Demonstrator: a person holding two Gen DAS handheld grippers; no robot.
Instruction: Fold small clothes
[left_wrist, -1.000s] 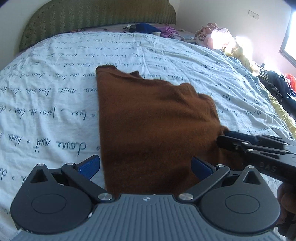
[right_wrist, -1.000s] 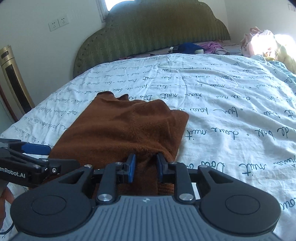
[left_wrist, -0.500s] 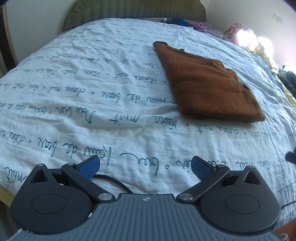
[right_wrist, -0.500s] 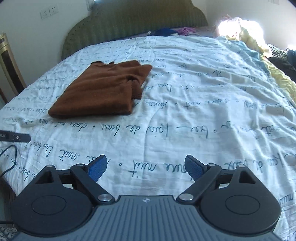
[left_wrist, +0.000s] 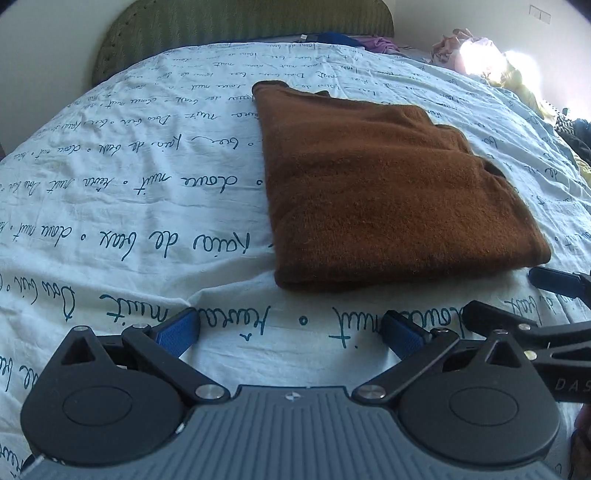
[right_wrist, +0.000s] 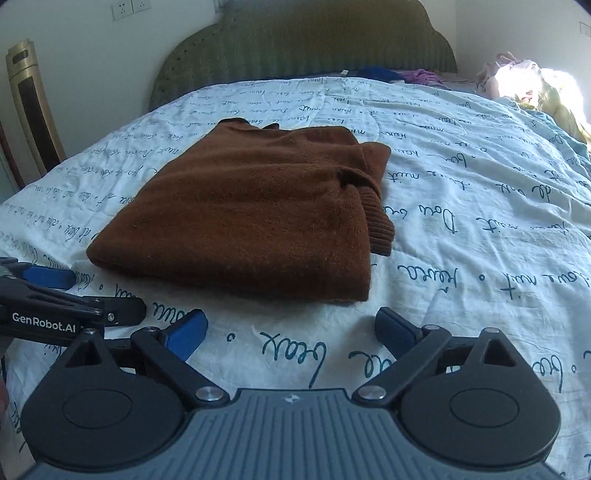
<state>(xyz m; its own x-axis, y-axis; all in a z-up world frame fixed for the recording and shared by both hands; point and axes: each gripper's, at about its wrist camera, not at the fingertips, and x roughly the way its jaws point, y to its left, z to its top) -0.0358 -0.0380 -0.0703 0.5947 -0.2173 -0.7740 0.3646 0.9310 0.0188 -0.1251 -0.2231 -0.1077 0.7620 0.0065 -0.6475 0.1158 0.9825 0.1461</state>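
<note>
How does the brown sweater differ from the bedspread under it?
The brown sweater is plain, thick and fuzzy; the bedspread is thin, pale and printed with dark script. The sweater is folded into a compact layered rectangle with a ribbed cuff poking out; the bedspread lies spread in one wrinkled layer across the bed. Both are soft fabric, and neither is gripped.

Bed (right_wrist: 461, 155) wearing white script-print cover; folded brown sweater (right_wrist: 258, 214) lying flat mid-bed; clothes pile (right_wrist: 524, 85) sitting far right.
</note>
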